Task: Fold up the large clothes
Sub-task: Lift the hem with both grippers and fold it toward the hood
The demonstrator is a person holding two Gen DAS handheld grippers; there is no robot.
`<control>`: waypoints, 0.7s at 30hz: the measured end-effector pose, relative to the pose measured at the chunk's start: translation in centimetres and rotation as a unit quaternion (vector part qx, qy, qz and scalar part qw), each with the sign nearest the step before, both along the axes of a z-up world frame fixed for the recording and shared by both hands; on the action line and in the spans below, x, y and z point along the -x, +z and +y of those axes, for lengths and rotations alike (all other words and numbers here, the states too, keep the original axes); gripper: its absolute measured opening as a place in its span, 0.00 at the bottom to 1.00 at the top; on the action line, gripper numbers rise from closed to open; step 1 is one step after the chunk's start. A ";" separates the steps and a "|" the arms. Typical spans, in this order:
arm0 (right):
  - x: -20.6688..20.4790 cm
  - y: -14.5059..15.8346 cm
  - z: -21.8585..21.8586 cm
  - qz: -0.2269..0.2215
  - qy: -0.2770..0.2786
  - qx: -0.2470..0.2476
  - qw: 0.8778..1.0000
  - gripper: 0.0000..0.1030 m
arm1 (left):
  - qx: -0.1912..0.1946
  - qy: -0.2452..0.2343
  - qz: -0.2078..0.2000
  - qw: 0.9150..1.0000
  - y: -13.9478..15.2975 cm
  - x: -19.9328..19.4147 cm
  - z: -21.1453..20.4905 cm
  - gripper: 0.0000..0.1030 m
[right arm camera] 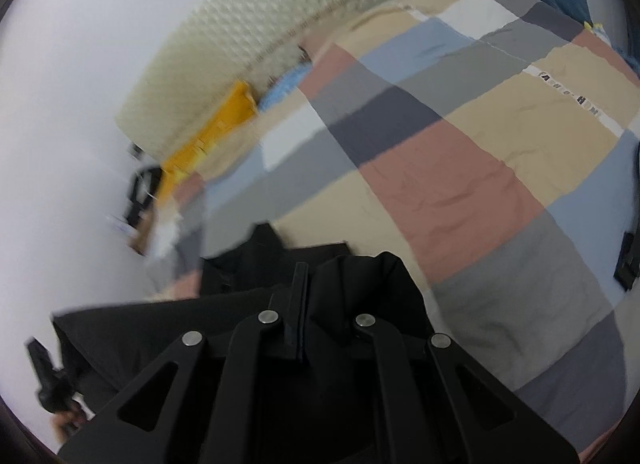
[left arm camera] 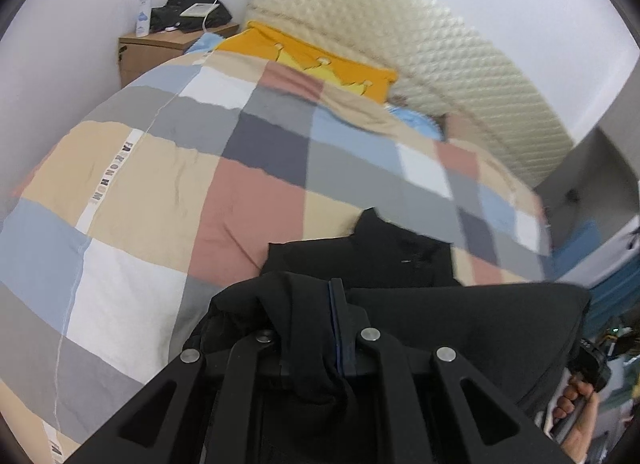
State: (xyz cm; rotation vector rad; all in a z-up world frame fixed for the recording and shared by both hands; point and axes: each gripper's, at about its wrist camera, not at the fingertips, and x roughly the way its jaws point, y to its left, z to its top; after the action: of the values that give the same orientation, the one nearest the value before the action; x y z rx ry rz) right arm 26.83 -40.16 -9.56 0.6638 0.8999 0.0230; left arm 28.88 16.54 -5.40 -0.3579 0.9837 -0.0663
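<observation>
A large black garment (left arm camera: 460, 320) is held up between both grippers above a bed with a patchwork quilt (left arm camera: 168, 167). My left gripper (left arm camera: 332, 304) is shut on a bunched edge of the black cloth, which drapes over its fingers. My right gripper (right arm camera: 304, 288) is shut on the other edge of the same garment (right arm camera: 168, 328). Part of the garment with a collar-like tip (left arm camera: 372, 240) lies on the quilt (right arm camera: 480, 167) just beyond the grippers. The right hand and its gripper show at the lower right of the left wrist view (left arm camera: 576, 388).
A cream quilted headboard (left arm camera: 420, 47) stands at the far end with an orange pillow (left arm camera: 312, 55) before it. A wooden nightstand (left arm camera: 160, 51) at far left carries a bottle (left arm camera: 145, 11) and a black bag (left arm camera: 192, 11). White wall behind; clutter at right edge.
</observation>
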 end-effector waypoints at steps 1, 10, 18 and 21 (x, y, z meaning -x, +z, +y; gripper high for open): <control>-0.5 -0.5 0.2 0.007 0.001 0.005 1.000 0.07 | -0.008 0.003 0.005 1.000 -0.5 -0.4 -0.3 0.12; -2.1 -4.3 1.2 0.015 0.027 0.016 0.999 0.07 | -0.012 0.011 0.025 1.000 -5.2 -3.0 -0.8 0.12; -3.0 -6.6 1.6 0.006 0.036 0.013 0.999 0.07 | -0.052 0.012 0.005 0.999 -7.4 -3.9 -2.6 0.12; -2.9 -6.6 1.3 0.007 0.032 0.004 0.999 0.07 | -0.043 0.009 0.009 0.999 -7.2 -3.8 -2.3 0.12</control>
State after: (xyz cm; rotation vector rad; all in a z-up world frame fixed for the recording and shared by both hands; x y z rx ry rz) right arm 29.69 -38.81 -16.13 0.6283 0.9339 0.0725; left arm 32.72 14.20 -12.62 -0.2885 0.9976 -0.0043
